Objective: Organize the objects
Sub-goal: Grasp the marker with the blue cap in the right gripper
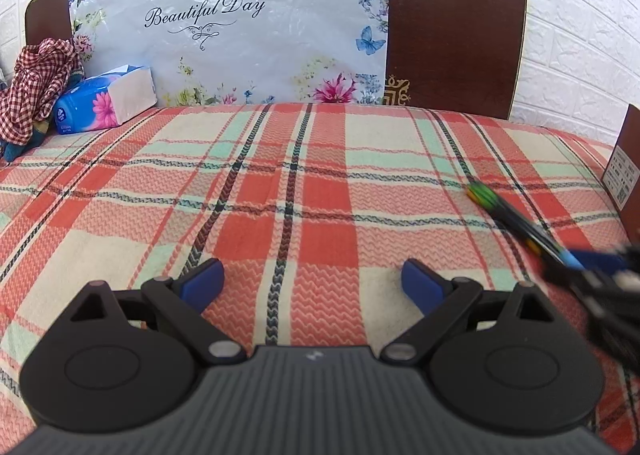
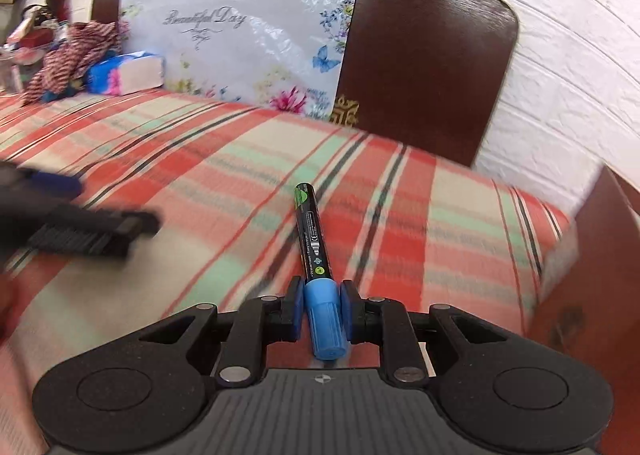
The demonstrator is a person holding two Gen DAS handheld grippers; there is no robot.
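In the left wrist view the right tongs [image 1: 600, 275] are smeared by blur and cut off by the right edge, and the pen [image 1: 516, 215] in them is blurred past reading. In the right wrist view the left tongs [image 2: 72, 215] are blurred and cropped at the left edge; the bedspread [image 2: 200, 175] is streaked, and the pen's [image 2: 314, 235] print is too small to be read

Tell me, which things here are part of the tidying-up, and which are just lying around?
Part of the job:
- black marker pen with a blue cap, clamped by its cap in the right hand-held gripper
- left hand-held gripper, open and empty

Just lying about:
- blue tissue pack with a pink flower
- red-and-white checked cloth
- floral plastic sheet reading "Beautiful Day"
- plaid bedspread
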